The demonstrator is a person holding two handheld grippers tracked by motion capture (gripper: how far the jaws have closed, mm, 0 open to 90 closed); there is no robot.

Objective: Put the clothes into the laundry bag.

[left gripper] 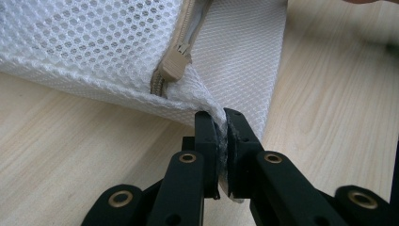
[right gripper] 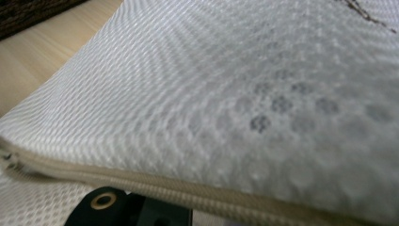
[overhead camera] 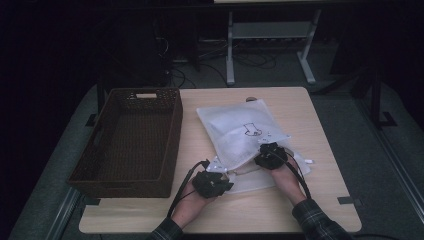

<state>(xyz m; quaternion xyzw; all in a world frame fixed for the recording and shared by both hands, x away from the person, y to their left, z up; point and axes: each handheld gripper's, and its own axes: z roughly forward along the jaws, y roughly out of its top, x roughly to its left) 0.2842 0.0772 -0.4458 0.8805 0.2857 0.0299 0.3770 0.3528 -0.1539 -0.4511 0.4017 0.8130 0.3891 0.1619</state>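
Two grippers work a mesh bag's zipper at the surface's near edge.
High view: bag beside basket, your right gripper on it. Left gripper view: fingers pinch the corner; zipper runs away beyond. Right gripper view: fingers hidden beneath mesh, apparently nearly shut.

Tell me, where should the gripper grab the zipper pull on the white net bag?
Probably the tan zipper pull, pinched by its flat tab from the table side. It hangs free at the mesh bag edge, near the corner the left gripper pinches.
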